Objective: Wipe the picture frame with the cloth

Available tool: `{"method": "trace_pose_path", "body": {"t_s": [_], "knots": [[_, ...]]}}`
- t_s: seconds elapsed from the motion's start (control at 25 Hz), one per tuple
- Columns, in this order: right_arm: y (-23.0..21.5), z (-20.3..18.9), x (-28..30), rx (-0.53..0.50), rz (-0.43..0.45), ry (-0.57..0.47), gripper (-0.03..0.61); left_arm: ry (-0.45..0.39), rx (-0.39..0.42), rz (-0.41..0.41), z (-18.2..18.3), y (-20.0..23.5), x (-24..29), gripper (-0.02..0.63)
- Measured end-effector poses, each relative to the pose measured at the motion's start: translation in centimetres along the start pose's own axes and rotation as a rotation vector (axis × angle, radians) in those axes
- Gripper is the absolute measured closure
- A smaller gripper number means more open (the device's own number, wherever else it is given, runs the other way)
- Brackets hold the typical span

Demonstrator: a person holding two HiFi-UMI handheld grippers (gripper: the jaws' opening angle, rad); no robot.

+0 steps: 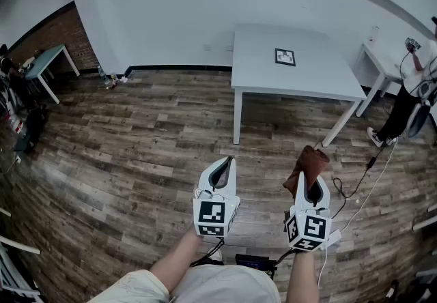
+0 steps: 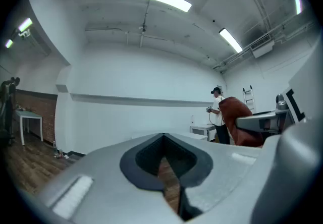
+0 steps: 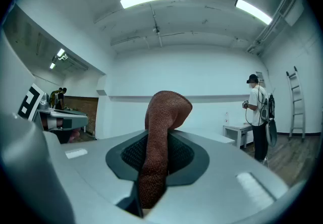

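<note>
A small black picture frame [image 1: 285, 56] lies flat on the white table [image 1: 307, 80] across the room, well ahead of both grippers. My right gripper [image 1: 311, 184] is shut on a brown cloth [image 1: 306, 166], which bunches up above the jaws. In the right gripper view the cloth [image 3: 162, 117] is pinched between the jaws of the right gripper [image 3: 157, 140] and curls over at the top. My left gripper [image 1: 224, 164] is held beside it over the wooden floor, its jaws closed with nothing in them. The left gripper [image 2: 163, 137] also shows shut in its own view.
A person [image 1: 412, 83] stands at the far right beside a small white side table [image 1: 380, 63]. A cable [image 1: 363, 179] trails over the floor by the table's right leg. A teal table [image 1: 46, 61] and clutter stand at the far left by a brick wall. A ladder [image 3: 296, 103] leans at the right.
</note>
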State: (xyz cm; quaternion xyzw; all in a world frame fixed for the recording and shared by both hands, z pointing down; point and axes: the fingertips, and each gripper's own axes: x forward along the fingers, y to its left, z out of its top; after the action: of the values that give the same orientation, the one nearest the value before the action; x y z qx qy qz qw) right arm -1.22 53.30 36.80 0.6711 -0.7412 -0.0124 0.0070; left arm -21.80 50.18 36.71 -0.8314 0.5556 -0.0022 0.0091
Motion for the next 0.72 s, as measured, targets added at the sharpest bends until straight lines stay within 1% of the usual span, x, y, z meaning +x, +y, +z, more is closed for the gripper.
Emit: {"method": "trace_pose_path", "body": {"t_s": [0.2, 0.4, 0.52, 0.72], "knots": [[0.0, -0.3, -0.3, 0.01, -0.005, 0.001, 0.477, 0.0, 0.018, 0.001, -0.3, 0.0, -0.4, 0.614], [0.3, -0.4, 0.3, 0.005, -0.001, 0.007, 0.477, -0.008, 0.013, -0.001, 0.4, 0.1, 0.0, 0.614], [0.6, -0.6, 0.6, 0.0, -0.002, 0.014, 0.476, -0.001, 0.008, -0.012, -0.3, 0.3, 0.3, 0.614], [1.2, -0.7, 1.4, -0.002, -0.006, 0.02, 0.474, -0.005, 0.001, -0.012, -0.1, 1.2, 0.8, 0.614]]}}
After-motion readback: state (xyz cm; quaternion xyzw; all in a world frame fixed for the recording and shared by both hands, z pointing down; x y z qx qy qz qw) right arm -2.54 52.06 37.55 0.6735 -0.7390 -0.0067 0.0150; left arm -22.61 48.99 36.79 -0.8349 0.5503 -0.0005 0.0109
